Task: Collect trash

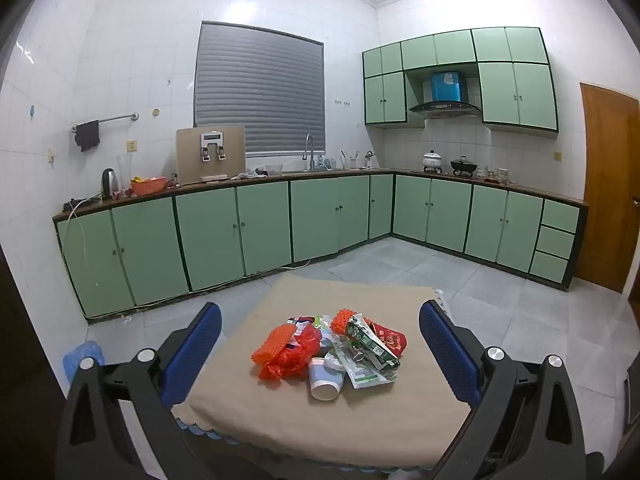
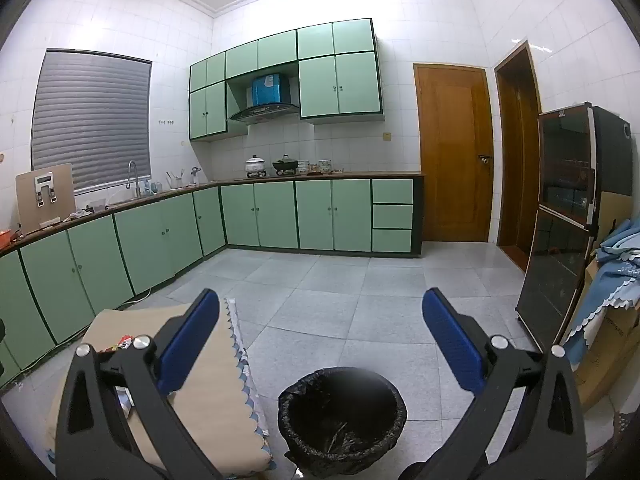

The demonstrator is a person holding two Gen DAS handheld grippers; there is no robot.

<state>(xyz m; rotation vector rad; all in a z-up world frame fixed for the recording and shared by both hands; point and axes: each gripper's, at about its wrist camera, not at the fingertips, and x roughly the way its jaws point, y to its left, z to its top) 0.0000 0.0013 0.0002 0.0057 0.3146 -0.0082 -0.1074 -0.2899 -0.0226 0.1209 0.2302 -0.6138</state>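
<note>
**Gripper hardware, both units**

Left gripper (image 1: 320,344) and right gripper (image 2: 320,340): identical build. Black angular plastic linkage arms with triangular cut-outs, round silver pivot screws at the joints. Fingers (image 1: 192,354) faced with blue textured pads.

Green cabinets (image 1: 264,232) line the kitchen walls. A water dispenser (image 1: 211,155) stands left of the faucet (image 1: 308,151); 2 pots (image 1: 448,162) sit to its right.

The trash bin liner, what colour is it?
Black; the trash bin liner shows best in the right wrist view, on the floor beside the table.
</note>
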